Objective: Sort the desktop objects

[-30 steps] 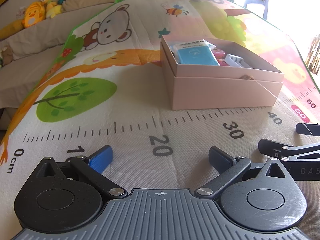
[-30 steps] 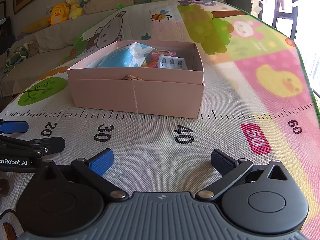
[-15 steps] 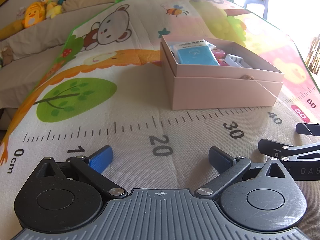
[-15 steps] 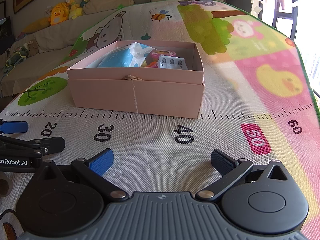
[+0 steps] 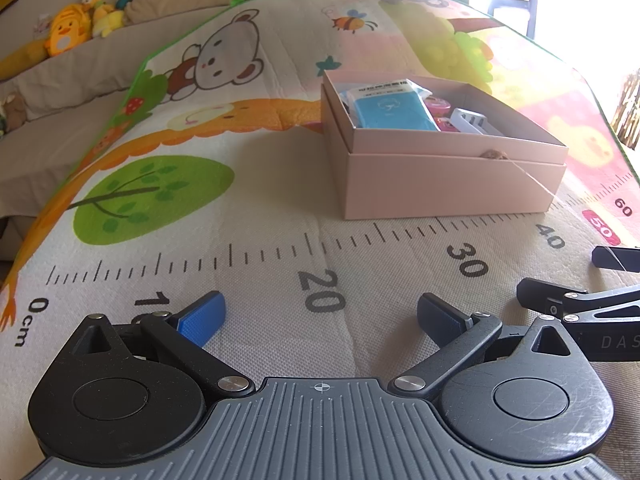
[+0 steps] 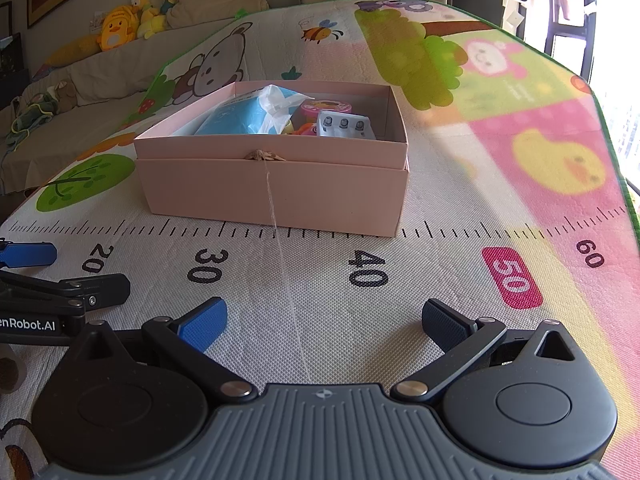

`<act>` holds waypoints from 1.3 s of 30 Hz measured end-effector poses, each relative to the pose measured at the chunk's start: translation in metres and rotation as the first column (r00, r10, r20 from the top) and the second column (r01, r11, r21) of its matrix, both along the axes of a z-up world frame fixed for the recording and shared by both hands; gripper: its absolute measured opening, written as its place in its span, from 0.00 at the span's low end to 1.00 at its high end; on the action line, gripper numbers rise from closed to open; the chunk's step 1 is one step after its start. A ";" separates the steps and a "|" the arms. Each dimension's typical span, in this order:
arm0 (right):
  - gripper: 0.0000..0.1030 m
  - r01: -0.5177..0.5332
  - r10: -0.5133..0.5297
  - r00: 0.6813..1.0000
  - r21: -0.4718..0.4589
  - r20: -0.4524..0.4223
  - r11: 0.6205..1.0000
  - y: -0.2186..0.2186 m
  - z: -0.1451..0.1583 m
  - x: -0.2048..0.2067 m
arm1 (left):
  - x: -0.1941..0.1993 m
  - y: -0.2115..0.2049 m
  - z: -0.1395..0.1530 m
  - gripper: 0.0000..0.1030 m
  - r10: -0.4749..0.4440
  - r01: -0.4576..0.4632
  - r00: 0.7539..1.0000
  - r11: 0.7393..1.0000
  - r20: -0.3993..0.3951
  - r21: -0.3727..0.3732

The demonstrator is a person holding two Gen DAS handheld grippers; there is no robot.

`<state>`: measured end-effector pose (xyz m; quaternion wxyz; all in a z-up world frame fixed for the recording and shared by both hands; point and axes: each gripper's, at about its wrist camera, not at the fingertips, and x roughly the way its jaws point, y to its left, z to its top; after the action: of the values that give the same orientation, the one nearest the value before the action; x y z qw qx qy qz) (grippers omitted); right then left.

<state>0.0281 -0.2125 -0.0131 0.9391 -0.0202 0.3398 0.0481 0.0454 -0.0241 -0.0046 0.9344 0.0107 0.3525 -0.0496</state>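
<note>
Low over the play mat (image 5: 256, 216), the left gripper (image 5: 320, 316) sits flat and points straight ahead, toward the numbers printed on the mat. Its two fingers are spread wide apart. One has a blue pad (image 5: 202, 318) and the other a dark pad (image 5: 440, 318). Nothing is between them, only bare mat near the number 20.

The right gripper (image 6: 324, 322) sits just beside it, also low and flat, and points at the pink box (image 6: 276, 188). Its fingers are spread wide too, with nothing held. Between them lies the mat near the number 40. A thin pale string (image 6: 280, 248) runs from a small knot on the front rim of the box down across the mat and passes between the right gripper's fingers. I cannot tell if it touches them.

The pink box stands on the mat just past the ruler line, well ahead of both grippers. Its top is open. Inside are a blue packet (image 6: 236, 118) in a clear wrapper, a small round pink tub (image 6: 326, 108) and a white holder with batteries (image 6: 346, 126). They are packed close together.

Far behind the mat is a sofa (image 6: 92, 96) with yellow plush toys (image 6: 118, 28) along its back.
</note>
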 end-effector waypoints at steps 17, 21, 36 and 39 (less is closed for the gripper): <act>1.00 0.000 0.000 1.000 0.000 0.000 1.000 0.000 0.000 0.000 | 0.000 0.000 0.000 1.00 0.000 0.000 1.000 1.000 0.000 0.000; 1.00 0.000 0.000 1.000 0.000 0.000 1.000 -0.001 0.000 0.000 | -0.001 0.000 0.000 1.00 0.000 0.000 1.000 1.000 0.000 0.000; 1.00 0.000 0.000 1.000 0.000 0.000 1.000 -0.001 0.000 0.001 | -0.001 0.000 0.000 1.00 0.000 0.000 1.000 1.000 0.000 0.001; 1.00 0.000 0.000 1.000 0.000 0.000 1.000 -0.001 0.000 0.001 | -0.001 0.000 0.000 1.00 0.000 0.000 1.000 1.000 0.000 0.001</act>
<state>0.0293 -0.2139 -0.0131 0.9391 -0.0202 0.3398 0.0482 0.0449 -0.0242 -0.0048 0.9344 0.0110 0.3525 -0.0496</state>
